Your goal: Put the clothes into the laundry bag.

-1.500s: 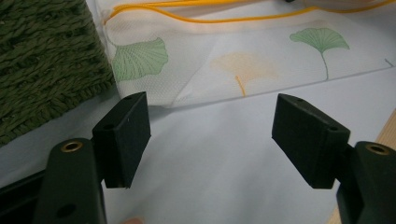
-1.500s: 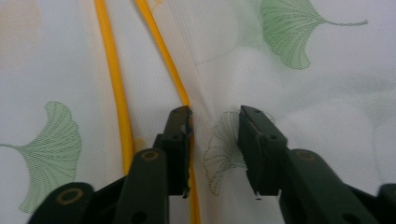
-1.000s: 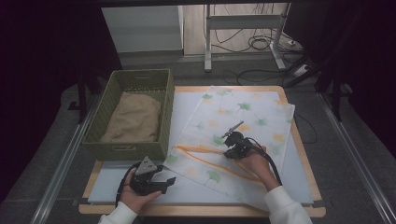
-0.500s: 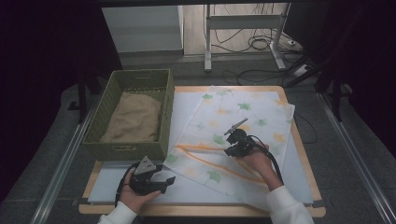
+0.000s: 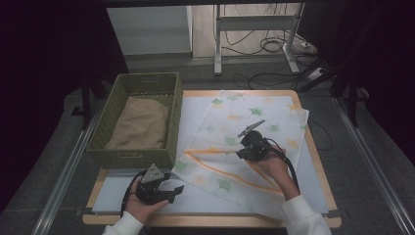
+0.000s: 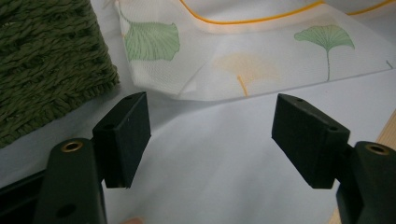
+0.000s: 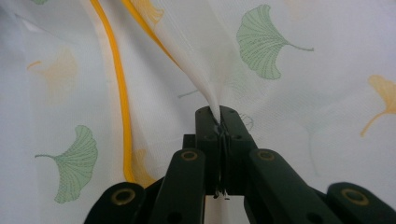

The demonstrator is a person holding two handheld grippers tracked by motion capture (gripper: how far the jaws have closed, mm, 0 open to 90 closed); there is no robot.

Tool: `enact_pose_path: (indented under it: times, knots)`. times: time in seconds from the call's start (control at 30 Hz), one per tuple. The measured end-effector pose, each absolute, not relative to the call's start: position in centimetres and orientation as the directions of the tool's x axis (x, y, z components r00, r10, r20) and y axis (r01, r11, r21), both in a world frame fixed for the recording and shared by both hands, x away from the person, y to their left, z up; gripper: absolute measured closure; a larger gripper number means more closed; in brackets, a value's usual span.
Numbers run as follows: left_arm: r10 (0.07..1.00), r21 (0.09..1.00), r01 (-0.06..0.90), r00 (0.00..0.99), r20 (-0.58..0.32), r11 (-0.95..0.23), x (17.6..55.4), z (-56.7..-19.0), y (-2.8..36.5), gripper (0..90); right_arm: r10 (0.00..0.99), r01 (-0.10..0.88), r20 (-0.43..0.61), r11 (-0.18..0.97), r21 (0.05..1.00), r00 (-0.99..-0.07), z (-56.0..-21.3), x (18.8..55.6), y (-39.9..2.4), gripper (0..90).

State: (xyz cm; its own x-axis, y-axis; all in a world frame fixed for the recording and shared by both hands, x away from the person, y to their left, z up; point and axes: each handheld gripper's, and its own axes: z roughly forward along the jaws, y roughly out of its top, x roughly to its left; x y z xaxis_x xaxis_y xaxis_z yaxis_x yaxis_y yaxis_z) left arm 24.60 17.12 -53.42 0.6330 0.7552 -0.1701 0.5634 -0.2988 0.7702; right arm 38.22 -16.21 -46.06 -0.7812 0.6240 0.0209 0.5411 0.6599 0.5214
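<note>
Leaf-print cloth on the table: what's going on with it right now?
The right tool is shut on a pinched fold of the leaf-print cloth, lifting it into a ridge off the white board. The left tool hangs open near the cloth's corner, holding nothing. A tan cloth lies in the green basket.

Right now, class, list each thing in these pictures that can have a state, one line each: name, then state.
Right gripper: shut on the leaf-print cloth.
Leaf-print cloth: partly folded on the table, one fold pinched and pulled up.
Left gripper: open, nothing between the jaws, beside the cloth's corner.
Green basket: upright, holding a folded tan cloth.
</note>
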Motion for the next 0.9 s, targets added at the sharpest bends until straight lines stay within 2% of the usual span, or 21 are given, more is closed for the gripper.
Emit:
enact_pose_path:
  times: [0.9]
  knots:
    - [0.750,0.765,0.561,0.641,-0.160,-0.316,24.6,-53.5,16.9,27.2,0.610,0.487,-0.013,0.646,0.588,-0.792,-42.8,38.7,-16.6,86.6]
